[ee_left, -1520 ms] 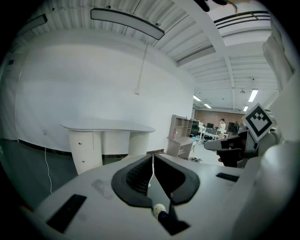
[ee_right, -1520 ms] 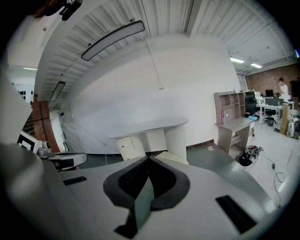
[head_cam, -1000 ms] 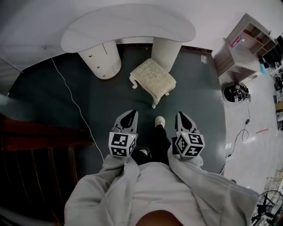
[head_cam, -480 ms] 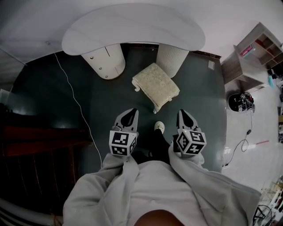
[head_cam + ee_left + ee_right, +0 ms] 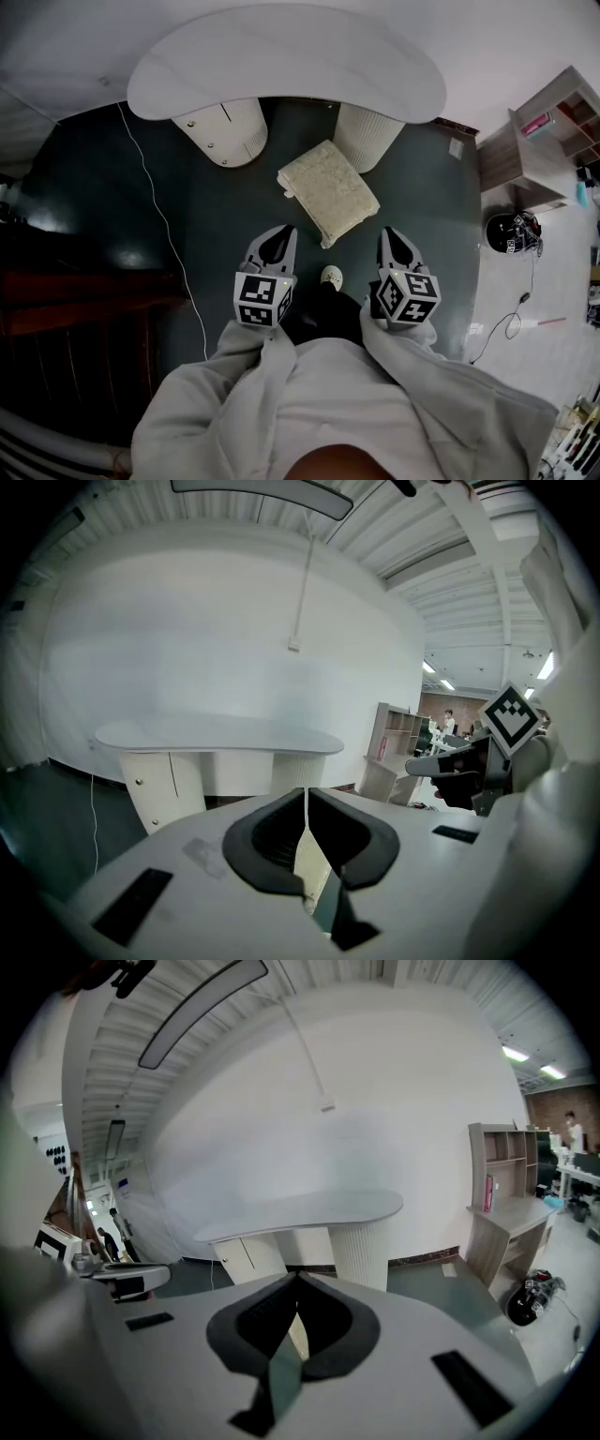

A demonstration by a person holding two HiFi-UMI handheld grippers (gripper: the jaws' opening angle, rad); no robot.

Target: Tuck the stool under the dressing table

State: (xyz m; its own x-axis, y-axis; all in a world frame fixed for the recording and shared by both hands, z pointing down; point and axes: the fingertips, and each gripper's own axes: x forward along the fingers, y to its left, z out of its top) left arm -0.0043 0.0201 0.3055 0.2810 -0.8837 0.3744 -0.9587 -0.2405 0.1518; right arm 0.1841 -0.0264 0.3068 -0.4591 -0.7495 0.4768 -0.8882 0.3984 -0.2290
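The cream cushioned stool [image 5: 330,192] stands on the dark floor, just in front of the white dressing table [image 5: 281,61] and turned at an angle to it. It sits between the table's drawer pedestal [image 5: 225,131] and ribbed pedestal [image 5: 370,136], mostly outside the top's edge. My left gripper [image 5: 278,232] is shut and empty, a short way below-left of the stool. My right gripper [image 5: 389,234] is shut and empty, just below-right of it. Neither touches the stool. The left gripper [image 5: 305,791] and right gripper [image 5: 297,1279] both point at the table [image 5: 216,733] [image 5: 300,1208].
A white cable [image 5: 155,202] runs across the floor at the left. Dark wooden rails [image 5: 75,309] stand further left. A wooden shelf unit [image 5: 544,141] and a black object [image 5: 511,230] lie at the right. The person's shoe [image 5: 330,275] is between the grippers.
The person has stepped towards the dressing table with both grippers. The stool now lies closer to the gripper tips. Both grippers stayed shut.
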